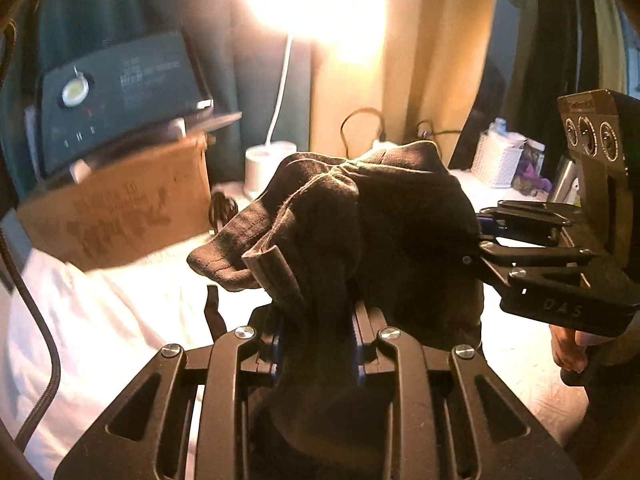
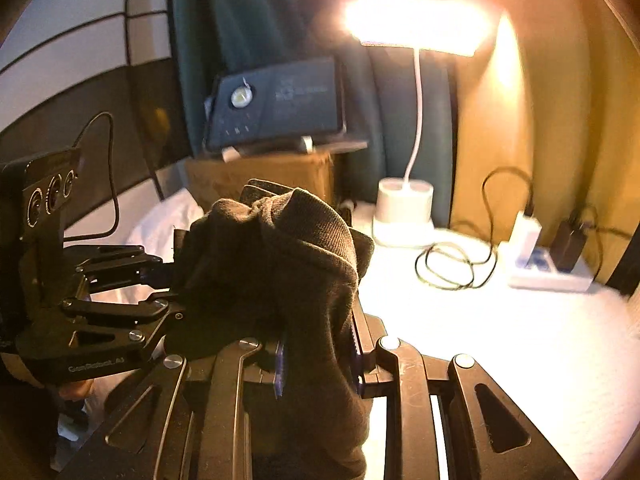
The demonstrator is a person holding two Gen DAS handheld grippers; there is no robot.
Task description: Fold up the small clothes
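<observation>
A small dark brown garment [image 1: 384, 216] with a stitched hem hangs bunched above the white sheet [image 1: 120, 312]. My left gripper [image 1: 316, 344] is shut on a fold of it at the bottom of the left wrist view. From the right, my right gripper [image 1: 478, 240] pinches its other side. In the right wrist view the garment [image 2: 280, 256] fills the middle, with my right gripper [image 2: 320, 360] shut on it and the left gripper [image 2: 174, 280] gripping it from the left. The fingertips are buried in cloth.
A cardboard box [image 1: 120, 216] with a dark device [image 1: 120, 96] on top stands at the back left. A lit white desk lamp [image 2: 404, 204], a coiled cable [image 2: 452, 264] and a power strip [image 2: 548, 272] sit behind. A white basket [image 1: 496, 156] is at the far right.
</observation>
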